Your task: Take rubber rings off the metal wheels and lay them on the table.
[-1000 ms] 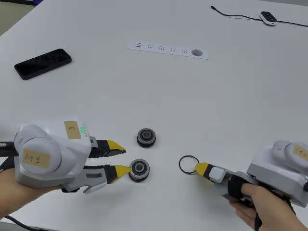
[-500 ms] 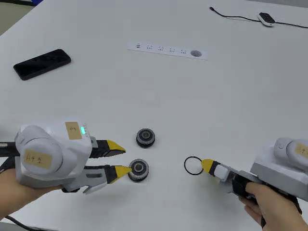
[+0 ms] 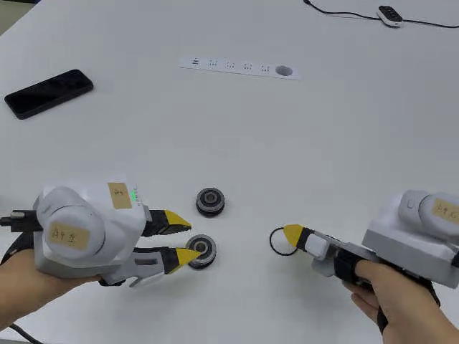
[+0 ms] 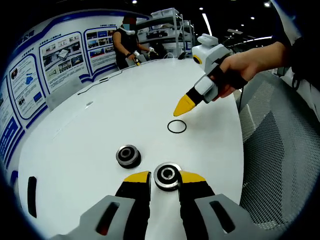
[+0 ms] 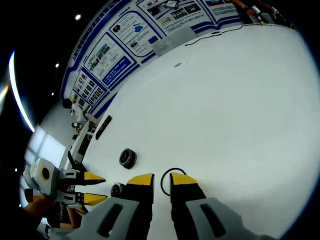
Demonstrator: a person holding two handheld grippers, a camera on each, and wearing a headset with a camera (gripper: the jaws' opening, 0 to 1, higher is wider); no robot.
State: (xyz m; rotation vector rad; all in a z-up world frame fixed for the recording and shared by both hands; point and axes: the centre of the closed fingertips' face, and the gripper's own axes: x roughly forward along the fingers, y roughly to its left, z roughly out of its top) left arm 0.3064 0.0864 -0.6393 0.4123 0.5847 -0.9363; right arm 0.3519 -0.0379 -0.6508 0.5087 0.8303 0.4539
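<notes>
Now, one rubber ring lies flat on the white table, off any wheel. It is a thin black loop with its opening facing up, and being round it has no long axis. It sits right of centre in the head view, touching or just under the yellow tip of the right gripper. In the right gripper view the right gripper has its jaws a narrow gap apart with nothing between them, and the ring shows on the table through and just past that gap.

To the ring's left lie two metal wheels, both on their sides with the hub holes pointing up. The near wheel sits at the tips of the left gripper. In the left gripper view that wheel lies between the spread yellow tips. Whether both tips touch it I cannot tell. The far wheel stands apart, just beyond the near one and free of both grippers.

Nothing lies between the ring and the wheels. Well beyond them are a white power strip, a black phone at the left, and a small dark device on a cable at the far edge.
</notes>
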